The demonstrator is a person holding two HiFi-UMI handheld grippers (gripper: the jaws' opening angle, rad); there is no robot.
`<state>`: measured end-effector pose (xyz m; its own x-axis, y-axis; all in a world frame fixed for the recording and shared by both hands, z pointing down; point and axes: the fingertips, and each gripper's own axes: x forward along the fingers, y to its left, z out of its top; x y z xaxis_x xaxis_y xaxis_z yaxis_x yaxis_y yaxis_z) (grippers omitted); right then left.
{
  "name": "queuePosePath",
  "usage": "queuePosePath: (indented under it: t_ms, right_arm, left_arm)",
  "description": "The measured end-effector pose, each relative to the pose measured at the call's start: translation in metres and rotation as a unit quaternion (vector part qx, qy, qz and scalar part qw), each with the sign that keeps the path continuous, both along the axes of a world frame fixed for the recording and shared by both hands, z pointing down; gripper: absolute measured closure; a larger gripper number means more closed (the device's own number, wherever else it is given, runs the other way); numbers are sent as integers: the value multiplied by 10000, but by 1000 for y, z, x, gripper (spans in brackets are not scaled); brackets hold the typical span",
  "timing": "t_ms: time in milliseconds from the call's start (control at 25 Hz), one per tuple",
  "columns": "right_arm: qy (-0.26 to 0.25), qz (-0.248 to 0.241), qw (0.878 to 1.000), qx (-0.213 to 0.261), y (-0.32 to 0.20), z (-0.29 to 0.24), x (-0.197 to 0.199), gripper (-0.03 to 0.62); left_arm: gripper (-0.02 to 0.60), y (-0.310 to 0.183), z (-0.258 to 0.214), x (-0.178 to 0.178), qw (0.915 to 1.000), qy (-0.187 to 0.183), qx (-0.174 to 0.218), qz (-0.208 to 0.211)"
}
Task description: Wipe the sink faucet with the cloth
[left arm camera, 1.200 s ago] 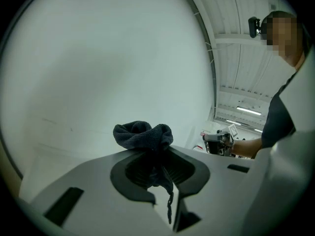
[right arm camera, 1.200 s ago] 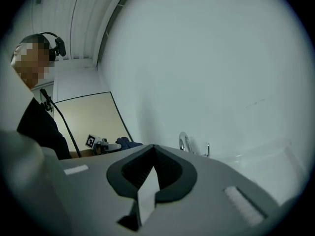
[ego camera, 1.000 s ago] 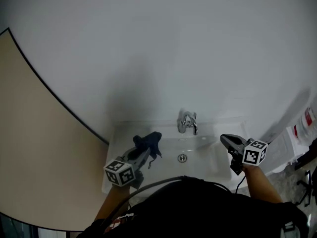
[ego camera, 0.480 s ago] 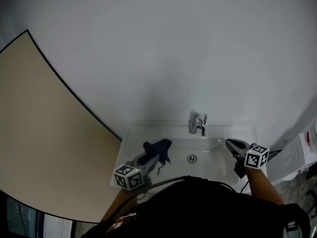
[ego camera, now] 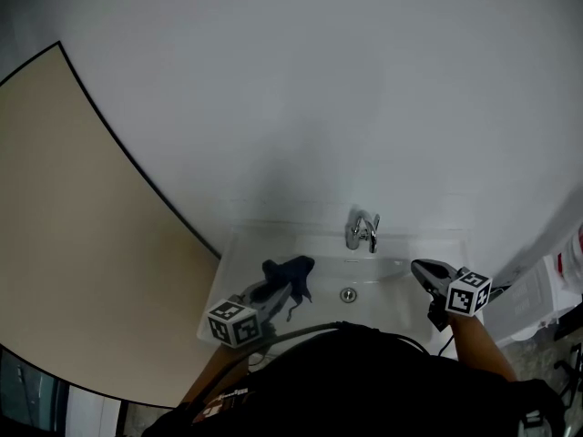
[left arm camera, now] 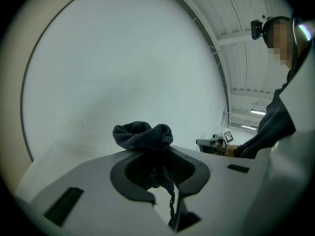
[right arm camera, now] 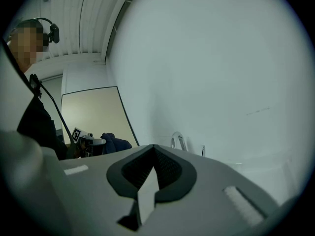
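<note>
A white wall-hung sink sits against a plain white wall that fills most of the head view. A chrome faucet stands at the middle of its back edge, and a round drain lies in the basin just in front of it. To the left of the sink a beige panel with a thin dark edge meets the wall. The left gripper view shows a ribbed white ceiling with a strip light.

The left gripper reaches over the left part of the basin. Its jaws stand a little apart and are clamped on a dark blue cloth. In its own view the cloth bunches up in a roll above the jaw tips of the left gripper, with a strand hanging down between them. The cloth is to the left of the faucet and apart from it, above the basin.

The right gripper hovers over the right side of the sink, to the right of the faucet. In its own view the right gripper has its jaws pressed together with nothing between them, and the faucet shows just beyond them against the wall
</note>
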<state>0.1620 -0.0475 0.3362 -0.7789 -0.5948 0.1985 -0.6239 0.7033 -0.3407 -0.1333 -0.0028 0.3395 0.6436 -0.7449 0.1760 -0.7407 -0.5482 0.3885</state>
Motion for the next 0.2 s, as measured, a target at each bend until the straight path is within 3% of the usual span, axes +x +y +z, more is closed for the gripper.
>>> queuePosePath:
  t_ms: [200]
  right_arm:
    - [61, -80, 9999, -20, 7, 2, -3, 595]
  left_arm:
    - [517, 2, 2, -5, 9999, 94, -21, -92]
